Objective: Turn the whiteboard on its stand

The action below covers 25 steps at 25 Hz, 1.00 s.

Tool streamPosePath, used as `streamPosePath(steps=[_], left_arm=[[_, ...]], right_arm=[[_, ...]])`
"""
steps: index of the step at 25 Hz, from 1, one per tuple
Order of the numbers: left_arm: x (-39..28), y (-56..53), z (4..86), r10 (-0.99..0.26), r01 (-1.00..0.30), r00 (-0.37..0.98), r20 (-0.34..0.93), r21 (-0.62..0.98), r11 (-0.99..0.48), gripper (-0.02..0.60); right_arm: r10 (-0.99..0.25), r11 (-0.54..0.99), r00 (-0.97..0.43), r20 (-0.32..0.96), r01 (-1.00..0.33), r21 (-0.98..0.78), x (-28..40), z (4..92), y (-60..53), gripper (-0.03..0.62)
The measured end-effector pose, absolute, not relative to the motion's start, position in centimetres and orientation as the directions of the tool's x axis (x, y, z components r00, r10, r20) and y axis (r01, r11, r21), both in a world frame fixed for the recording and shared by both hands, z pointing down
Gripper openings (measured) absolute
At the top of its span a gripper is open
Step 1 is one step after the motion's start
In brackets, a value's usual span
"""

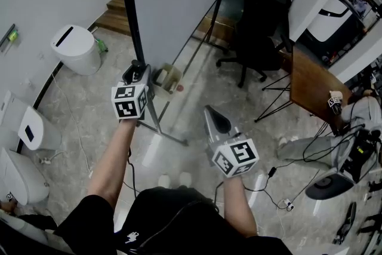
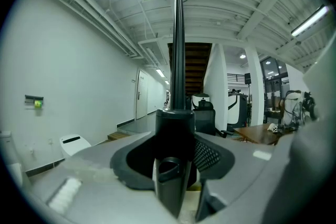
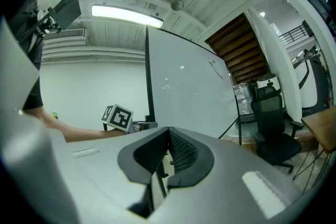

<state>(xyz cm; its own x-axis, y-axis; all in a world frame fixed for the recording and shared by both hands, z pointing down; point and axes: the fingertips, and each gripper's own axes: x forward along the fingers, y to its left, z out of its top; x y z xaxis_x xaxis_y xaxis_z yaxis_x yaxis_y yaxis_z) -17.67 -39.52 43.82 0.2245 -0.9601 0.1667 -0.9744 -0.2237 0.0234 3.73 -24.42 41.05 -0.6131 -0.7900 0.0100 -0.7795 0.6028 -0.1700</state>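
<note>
The whiteboard [image 1: 173,3] stands upright on its wheeled stand [image 1: 170,137], with a black frame [image 1: 128,9] down its left edge. My left gripper [image 1: 138,71] is shut on that frame low down. In the left gripper view the frame [image 2: 177,50] rises edge-on from between the jaws of the left gripper [image 2: 176,165]. My right gripper [image 1: 213,116] hangs to the right of the stand, apart from the board, its jaws together on nothing. The right gripper view looks past the right gripper [image 3: 167,152] at the board's white face [image 3: 184,86] and the left gripper's marker cube [image 3: 118,117].
A white bin [image 1: 76,49] stands left of the board by the wall. A black office chair [image 1: 256,33] and a wooden table [image 1: 310,83] are to the right. Cables [image 1: 280,188] trail over the floor at the right. White machines [image 1: 30,128] line the left wall.
</note>
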Motion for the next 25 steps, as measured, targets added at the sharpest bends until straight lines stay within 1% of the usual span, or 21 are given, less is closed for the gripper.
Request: streamPosePath(steps=[16,19,22,25], left_arm=[[-17.7,-38.5,43.9,-0.959,-0.968,0.242,0.150,-0.028,-0.248,0.199],[-17.9,-38.2,43.5,-0.963,-0.971,0.229,0.139,-0.041,-0.236,0.210],[-18.0,-37.5,42.1,-0.970,-0.972,0.218,0.105,-0.062,-0.225,0.233],[-18.4,-36.7,40.8,-0.973,-0.972,0.216,0.081,-0.080,-0.222,0.236]], right_arm=[[-0.786,0.612,-0.618,-0.010,-0.775,-0.160,4.0,40.2,-23.8,0.009],[-0.785,0.614,-0.620,-0.013,-0.774,-0.155,4.1,40.1,-23.6,0.009],[-0.781,0.618,-0.624,-0.013,-0.771,-0.155,4.3,39.9,-23.3,0.009],[-0.775,0.626,-0.632,-0.017,-0.764,-0.152,3.8,39.7,-23.1,0.009]])
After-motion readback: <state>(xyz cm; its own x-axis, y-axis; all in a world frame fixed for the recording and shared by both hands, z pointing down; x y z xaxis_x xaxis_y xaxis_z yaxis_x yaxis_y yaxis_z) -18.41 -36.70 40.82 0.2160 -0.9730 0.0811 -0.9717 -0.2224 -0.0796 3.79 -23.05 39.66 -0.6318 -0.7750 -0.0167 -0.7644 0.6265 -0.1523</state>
